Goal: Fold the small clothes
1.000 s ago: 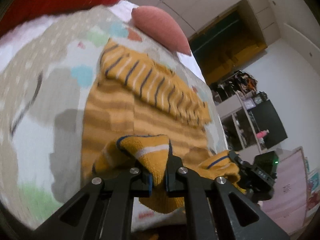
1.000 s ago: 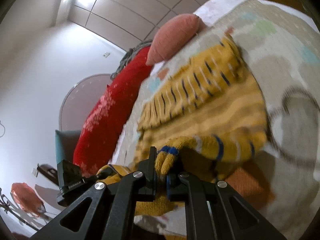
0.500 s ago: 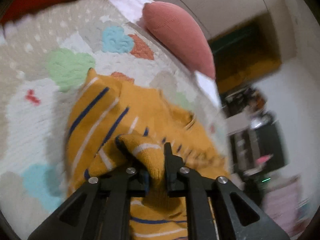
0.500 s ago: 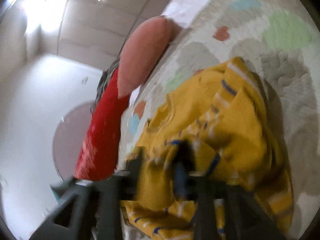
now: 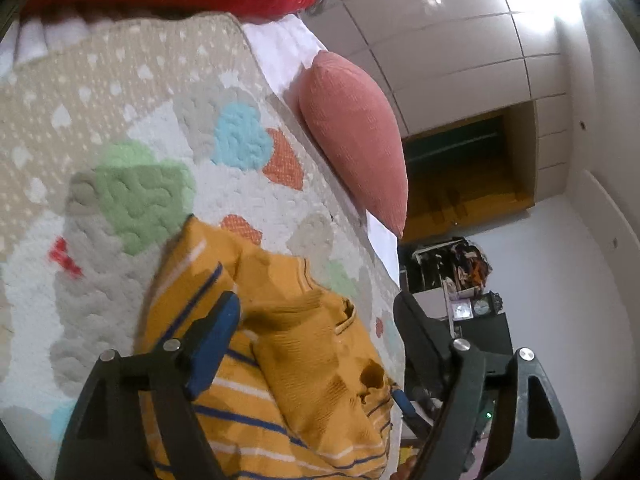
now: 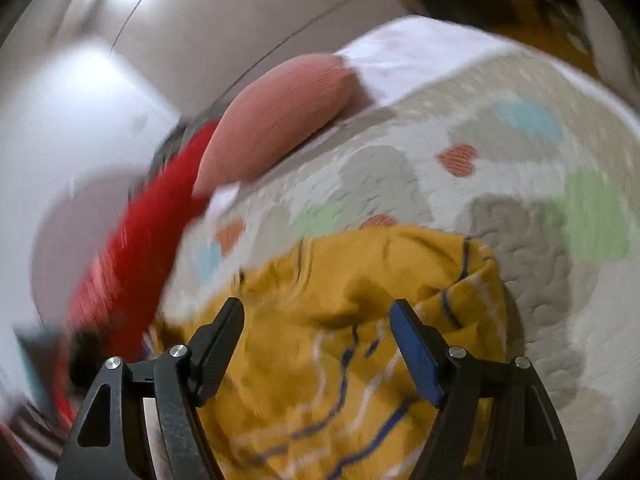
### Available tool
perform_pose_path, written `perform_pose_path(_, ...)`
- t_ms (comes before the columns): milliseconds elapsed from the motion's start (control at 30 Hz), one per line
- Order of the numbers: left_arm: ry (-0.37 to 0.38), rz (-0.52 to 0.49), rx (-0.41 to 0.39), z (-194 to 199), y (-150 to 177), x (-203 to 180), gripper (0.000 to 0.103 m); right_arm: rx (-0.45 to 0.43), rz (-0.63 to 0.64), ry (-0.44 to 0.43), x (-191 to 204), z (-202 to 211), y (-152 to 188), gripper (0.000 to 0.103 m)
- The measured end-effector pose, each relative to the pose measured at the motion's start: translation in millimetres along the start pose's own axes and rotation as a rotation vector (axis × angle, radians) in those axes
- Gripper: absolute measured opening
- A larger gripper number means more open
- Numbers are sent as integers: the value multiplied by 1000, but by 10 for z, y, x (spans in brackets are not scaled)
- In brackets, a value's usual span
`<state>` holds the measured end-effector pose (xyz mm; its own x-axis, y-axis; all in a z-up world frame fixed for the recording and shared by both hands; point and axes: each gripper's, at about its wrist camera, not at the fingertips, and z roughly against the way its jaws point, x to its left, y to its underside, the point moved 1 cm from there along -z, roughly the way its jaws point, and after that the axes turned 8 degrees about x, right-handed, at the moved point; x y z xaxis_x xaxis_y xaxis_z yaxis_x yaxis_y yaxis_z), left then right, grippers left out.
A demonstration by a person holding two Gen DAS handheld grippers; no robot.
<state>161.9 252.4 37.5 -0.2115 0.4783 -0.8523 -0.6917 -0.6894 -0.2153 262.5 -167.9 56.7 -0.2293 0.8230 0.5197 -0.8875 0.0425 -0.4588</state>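
Blurring the sweater (image 6: 360, 320), right gripper (image 6: 316, 316) opening.

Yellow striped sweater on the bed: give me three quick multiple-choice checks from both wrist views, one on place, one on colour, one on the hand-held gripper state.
1. Where does the yellow striped sweater lie?
A. on the heart-patterned quilt
B. on the pink cushion
C. on the floor

2. What colour are its thin dark stripes?
A. green
B. blue
C. red

3. How do the left hand-held gripper and right hand-held gripper stand?
A. both clamped on the cloth
B. one clamped, one apart
C. both apart, opening

Answers: 1 A, quilt shows around the sweater; 2 B, blue lines cross the knit; 3 C, the pads stand clear of the cloth in both views.
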Motion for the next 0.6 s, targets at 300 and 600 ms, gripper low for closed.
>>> perform_pose_path(300,-349,-368,73,8,672,-176,78,62,540,235,878,-341,518,65)
perform_pose_path(600,-453,-326,87,-93,764,252,78,89,485,360,698,-570,397,5)
